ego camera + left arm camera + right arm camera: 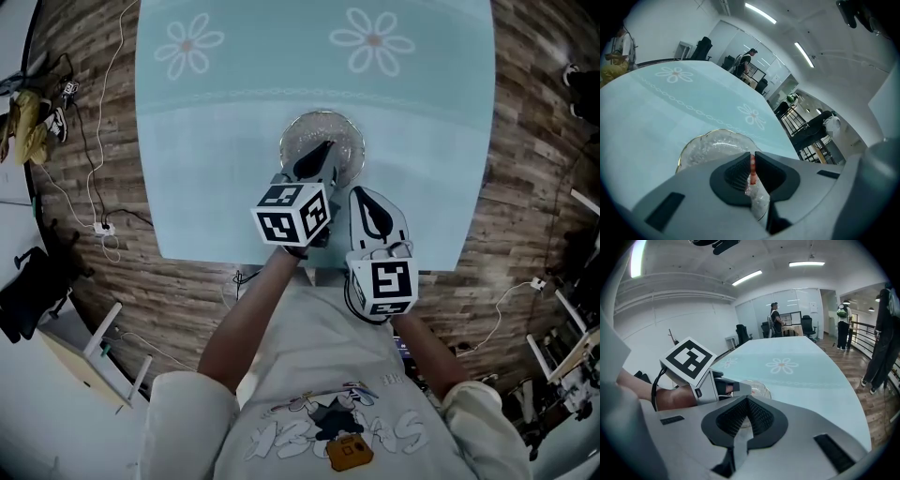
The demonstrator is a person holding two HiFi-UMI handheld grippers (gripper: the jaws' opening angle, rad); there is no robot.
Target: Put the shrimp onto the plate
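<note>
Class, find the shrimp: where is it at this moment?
In the left gripper view, the shrimp is pinched between the jaws of the left gripper, over the near side of the plate.

The left gripper (pixel 314 161) with its shrimp (pixel 752 168) is crowding the space over the plate (pixel 349 141) by the table's (pixel 216 169) near edge, the right gripper (pixel 375 219) just beside; room is lying open toward the far corners

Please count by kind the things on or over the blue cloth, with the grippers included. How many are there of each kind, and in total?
Plate: 1
Shrimp: 1
Grippers: 2, the left gripper and the right gripper
Total: 4
</note>
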